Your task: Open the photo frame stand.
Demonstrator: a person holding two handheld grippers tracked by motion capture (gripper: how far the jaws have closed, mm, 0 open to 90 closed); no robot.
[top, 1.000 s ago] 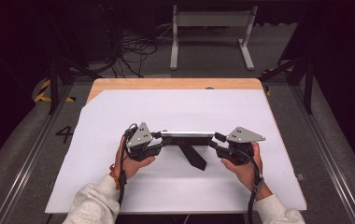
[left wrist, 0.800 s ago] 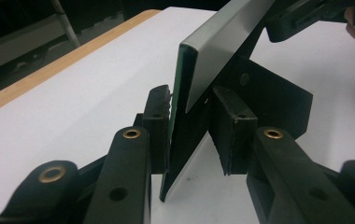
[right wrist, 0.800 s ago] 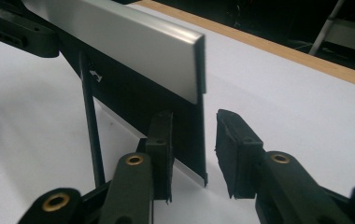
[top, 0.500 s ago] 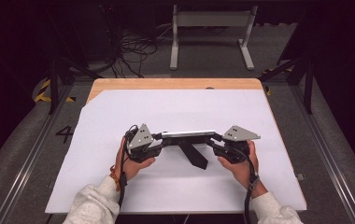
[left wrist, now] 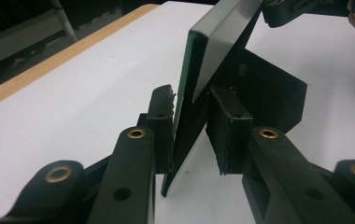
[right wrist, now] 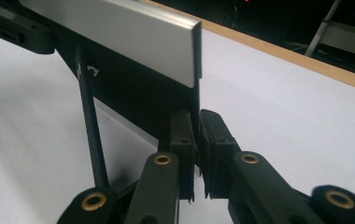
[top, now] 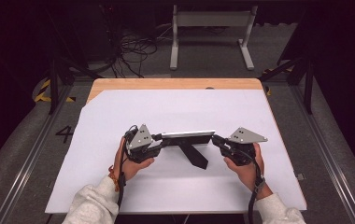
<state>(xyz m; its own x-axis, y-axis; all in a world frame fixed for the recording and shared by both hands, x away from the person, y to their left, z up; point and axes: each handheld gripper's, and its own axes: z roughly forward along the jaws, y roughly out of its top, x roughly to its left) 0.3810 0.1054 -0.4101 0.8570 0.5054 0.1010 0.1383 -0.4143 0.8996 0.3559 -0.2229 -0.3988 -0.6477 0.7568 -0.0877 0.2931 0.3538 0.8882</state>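
As the right gripper (top: pixel 216 139) has just been closing its jaws, I now read them as pinching the near end of the panel (top: pixel 188 135); in the right gripper view the two black pads (right wrist: pixel 183 140) sit pressed against the thin dark edge below the silver face, with no gap I can make out; that gives me a hold at both ends of the thing. At the other end the left gripper (top: pixel 156 138) has its jaws around the panel's opposite edge; in the left gripper view one pad (left wrist: pixel 162 112) lies against the green-edged sheet, while the other stands just beside the black back piece, so I cannot tell whether that side truly presses. The panel stands on its long edge at the centre of the high view, on the white sheet covering the table (top: pixel 175 84), propped by a black stand (top: pixel 195 155) that slants toward the lower middle of the frame. I judge it ready to be lifted or shifted by both hands together. Against the earlier frame, the right hand (top: pixel 245 168) sits a little closer to the panel's end; the left hand (top: pixel 133 161) and the panel look unmoved.
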